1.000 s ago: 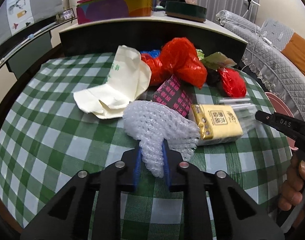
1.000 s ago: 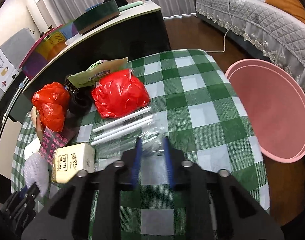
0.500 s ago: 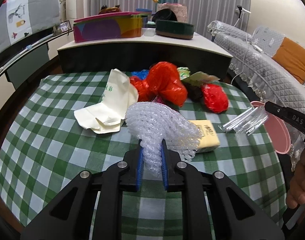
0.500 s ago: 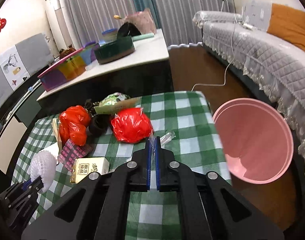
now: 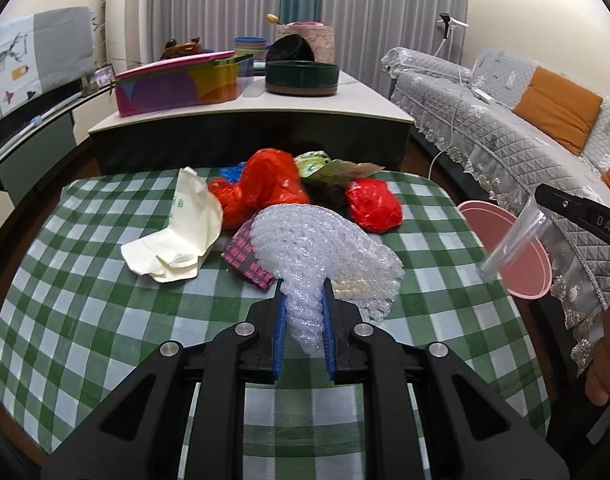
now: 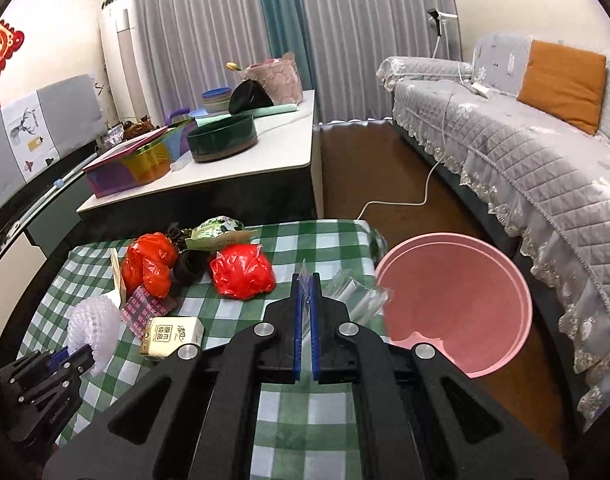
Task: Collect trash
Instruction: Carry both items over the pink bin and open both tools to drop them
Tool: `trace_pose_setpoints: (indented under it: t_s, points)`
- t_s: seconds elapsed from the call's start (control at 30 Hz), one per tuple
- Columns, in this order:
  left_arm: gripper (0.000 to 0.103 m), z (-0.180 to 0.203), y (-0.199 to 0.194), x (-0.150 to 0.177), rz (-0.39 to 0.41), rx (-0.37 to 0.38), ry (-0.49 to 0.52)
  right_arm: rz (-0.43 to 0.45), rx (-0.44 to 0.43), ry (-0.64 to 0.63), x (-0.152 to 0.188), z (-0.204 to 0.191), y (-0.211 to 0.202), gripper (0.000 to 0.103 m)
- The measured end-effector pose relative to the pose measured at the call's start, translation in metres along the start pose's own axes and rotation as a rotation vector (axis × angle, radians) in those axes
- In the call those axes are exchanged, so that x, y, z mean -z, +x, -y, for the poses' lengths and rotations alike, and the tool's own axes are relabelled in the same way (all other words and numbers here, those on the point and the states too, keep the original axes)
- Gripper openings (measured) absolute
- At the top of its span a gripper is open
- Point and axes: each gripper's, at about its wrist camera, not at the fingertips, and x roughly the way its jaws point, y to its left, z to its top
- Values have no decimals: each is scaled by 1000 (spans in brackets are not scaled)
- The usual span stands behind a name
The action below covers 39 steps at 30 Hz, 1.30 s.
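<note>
My left gripper [image 5: 303, 304] is shut on a white foam fruit net [image 5: 325, 248], held up over the green checked table [image 5: 85, 280]. My right gripper [image 6: 305, 286] is shut on a clear plastic wrapper with white straws [image 6: 363, 294], which hangs to its right above the table edge, next to the pink basin [image 6: 485, 292] on the floor. In the left wrist view the same wrapper [image 5: 513, 240] dangles from the right gripper's finger at the right edge. On the table lie two red plastic bags [image 6: 241, 272] [image 6: 149, 264], a cream paper bag [image 5: 185, 228] and a yellow carton [image 6: 173, 334].
A low white-topped table [image 6: 273, 148] with boxes and bowls stands behind. A grey quilted sofa [image 6: 525, 152] with an orange cushion runs along the right. A white cable [image 6: 401, 200] lies on the wooden floor. A pink patterned packet [image 5: 241, 256] and a green snack packet [image 6: 217, 232] lie among the trash.
Both grippers have risen from the table. The right one shut on the straw wrapper and lifted it toward the pink basin. The left one carried the foam net upward.
</note>
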Motion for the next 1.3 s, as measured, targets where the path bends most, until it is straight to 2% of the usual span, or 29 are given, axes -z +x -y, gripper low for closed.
trace_pose_setpoints:
  t_s: [0.3,0.4,0.8,1.07,1.2,1.3]
  points:
    - [15,24,-7,-8,15,53,24,-6,-3,-23,-16,19,-28,3]
    - [15,32,-6,-13,6,80,19,-34,-17,-42,-22,26,-31,3]
    - [15,69,-13,-41,21,134,36,-23,-28,-99,-59,72,-34,3]
    - [15,111,-2,-66,53,174,73,27,17,-114,-106,128,-28,3]
    - [15,135,9,-73,67,210,104,29,58,-90,-114,158,-14,3]
    - [15,158,21,-77,78,240,145,11,53,-41,-114,175,-1,3]
